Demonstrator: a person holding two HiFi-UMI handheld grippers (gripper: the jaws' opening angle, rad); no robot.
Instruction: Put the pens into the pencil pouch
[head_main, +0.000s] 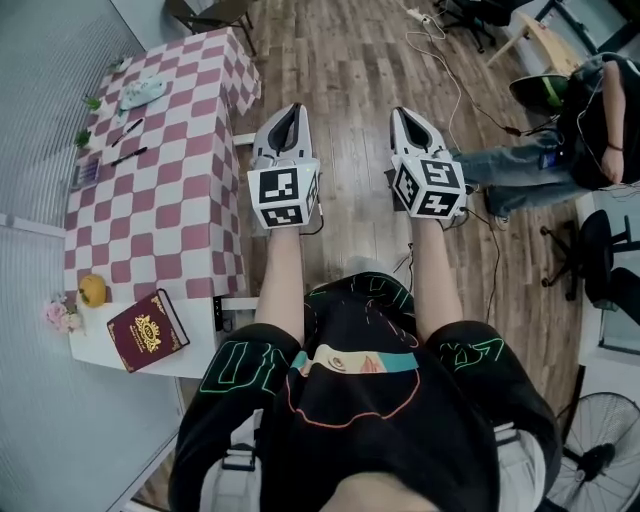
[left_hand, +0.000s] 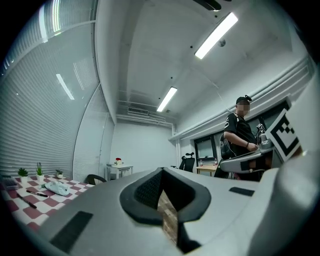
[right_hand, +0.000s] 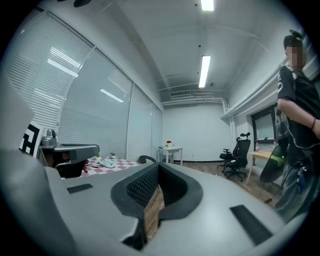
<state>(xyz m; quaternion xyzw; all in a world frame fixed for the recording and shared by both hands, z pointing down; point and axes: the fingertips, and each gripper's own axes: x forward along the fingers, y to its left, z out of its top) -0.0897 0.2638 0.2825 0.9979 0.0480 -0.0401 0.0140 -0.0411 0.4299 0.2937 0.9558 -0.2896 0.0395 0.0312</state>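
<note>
**Both grippers closed and empty, clear of the checkered table**

Black printed shirt (head_main: 350, 400) of the person fills the lower foreground, with both bare forearms reaching forward from it. Level and side by side, the left gripper (head_main: 290, 112) and the right gripper (head_main: 407, 115) hang over the wood floor (head_main: 350, 60) to the right of the checkered table (head_main: 170, 230), neither touching it. In each gripper view the jaws meet with nothing between them; only floor shows through the notch under the pads. The pencil pouch (head_main: 143, 92), pale and lying flat, rests near the table's far end. Two dark pens lie on the cloth on the near side of the pouch: the first pen (head_main: 127, 131), then the second pen (head_main: 129, 156), apart from each other and from the pouch. Small potted plants (head_main: 92, 102) stand along the table's left edge beside them. At the table's near end, on bare white top past the cloth, lie an orange fruit (head_main: 93, 290), a red book (head_main: 148, 331) and pink flowers (head_main: 60, 314). A second person (head_main: 570, 130) is well to the right of the table
</note>
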